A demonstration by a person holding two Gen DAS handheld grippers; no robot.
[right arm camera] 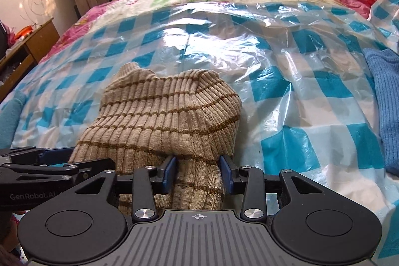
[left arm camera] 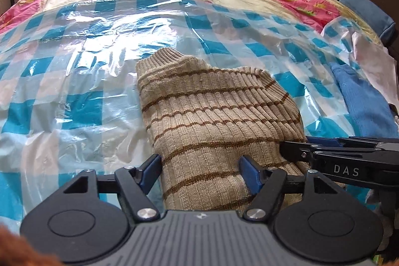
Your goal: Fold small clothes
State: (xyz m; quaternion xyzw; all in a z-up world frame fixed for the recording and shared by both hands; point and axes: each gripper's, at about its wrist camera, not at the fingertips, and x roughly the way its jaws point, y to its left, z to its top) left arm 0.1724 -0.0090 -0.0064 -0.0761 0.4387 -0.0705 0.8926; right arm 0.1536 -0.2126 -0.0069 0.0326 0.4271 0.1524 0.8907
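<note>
Inspecting both claws: my left gripper point(left arm camera: 200, 172) stands spread, its blue pads either side of the beige striped sweater point(left arm camera: 212, 116) near edge, the right pad touching the knit. My right gripper point(right arm camera: 198, 175) is clamped on a bunched fold of the same sweater. The garment lies folded on the blue-checked plastic sheet point(left arm camera: 74, 66) covering the bed. A blue knit cloth point(right arm camera: 384, 101) lies well apart on my right.

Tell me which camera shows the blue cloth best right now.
The left wrist view. There the blue cloth shows as a long strip running along the checked plastic sheet, right of the striped sock. The right wrist view catches only part of it, cut off by the frame edge.
</note>
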